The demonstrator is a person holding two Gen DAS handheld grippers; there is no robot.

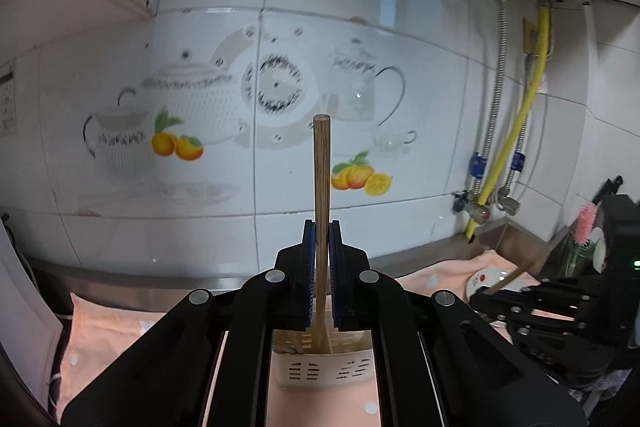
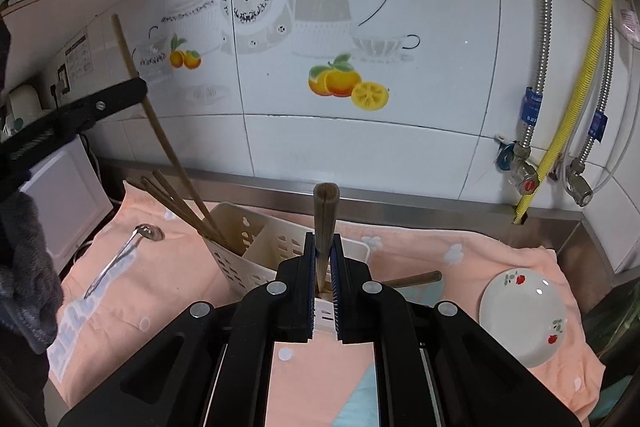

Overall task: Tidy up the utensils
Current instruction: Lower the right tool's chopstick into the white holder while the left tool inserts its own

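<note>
We've got the left gripper pinching a wooden chopstick upright, its long axis vertical and its lower end already down inside the slotted cream utensil caddy directly beneath the jaws. Our right gripper is clamped on a thicker wooden handle, probably a spoon's, also upright, just right of the caddy's chopstick compartment on the peach towel.

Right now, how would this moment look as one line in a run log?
left gripper: shut on chopstick above caddy | right gripper: shut on wooden handle | metal spoon: on cloth
</note>
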